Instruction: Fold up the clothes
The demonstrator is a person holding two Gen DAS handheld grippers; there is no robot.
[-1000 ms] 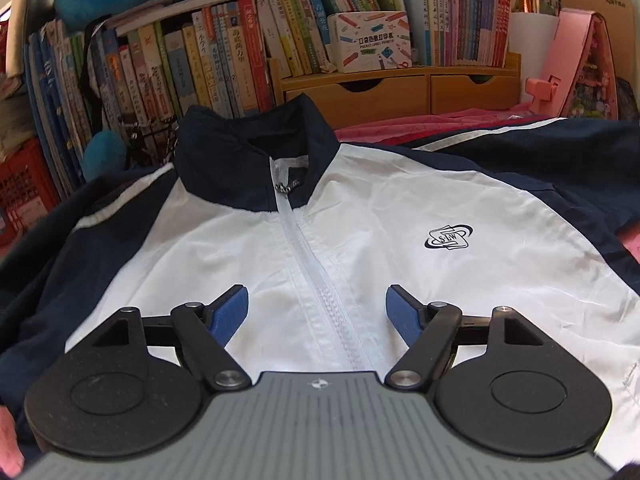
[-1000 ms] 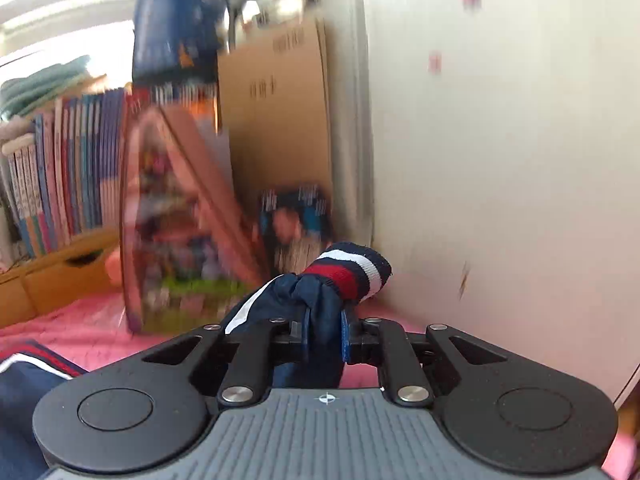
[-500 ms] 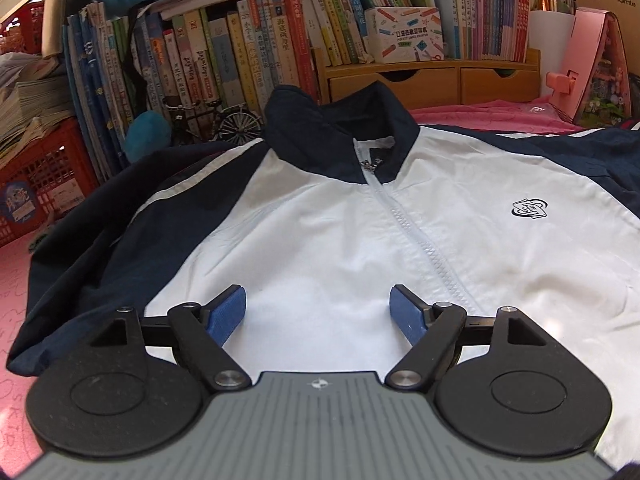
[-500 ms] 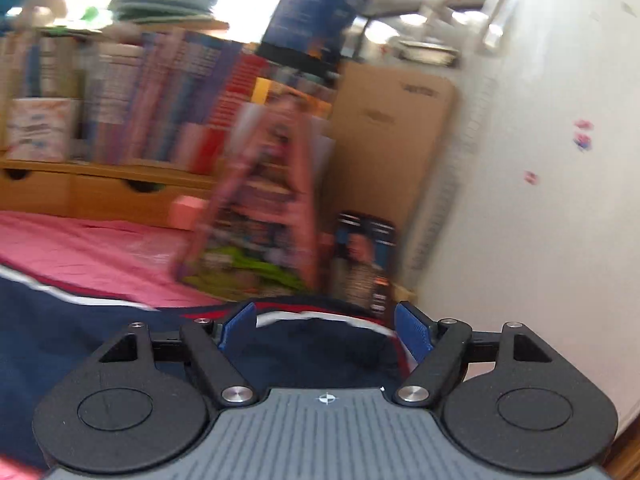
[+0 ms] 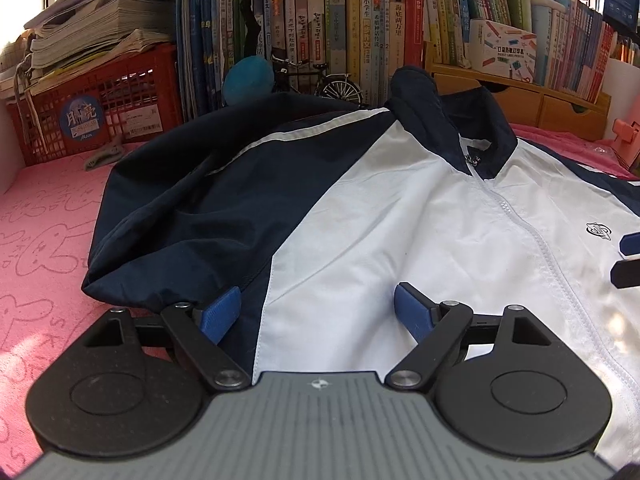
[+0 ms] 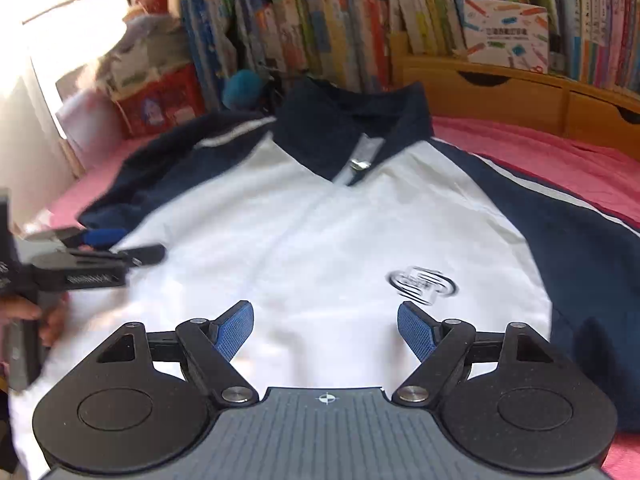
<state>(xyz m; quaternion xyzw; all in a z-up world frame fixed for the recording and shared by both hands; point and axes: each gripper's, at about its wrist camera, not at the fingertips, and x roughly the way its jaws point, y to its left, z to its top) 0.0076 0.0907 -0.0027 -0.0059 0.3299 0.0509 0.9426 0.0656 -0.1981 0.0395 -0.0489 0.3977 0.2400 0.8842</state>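
Pink mat [image 5: 44,216] with faint doodle prints underfoot, backed by a packed row of books [image 5: 360,32] and a wooden drawer unit [image 6: 500,88]; red crate [image 5: 108,96] stacked with papers at far left, blue plush ball [image 5: 248,80] and small model bicycle [image 5: 320,80] just behind the garment.

Jacket [image 5: 420,216] spread front-up on the mat, zipped, navy collar [image 6: 348,124] toward the books, white chest panel with a small logo [image 6: 422,282], navy sleeves out to either side; left sleeve [image 5: 188,208] bunched in loose folds.

Left gripper [image 5: 318,312] low over the seam between navy side and white panel, jaws opening wide, blue pads apart with only flat fabric below and nothing pinched.

Right gripper [image 6: 326,330] over the white chest beside the logo, jaws spread wide, nothing clamped; motion blur across that view.

Hand [image 6: 36,316] on the left gripper's handle at the edge of the right wrist view.
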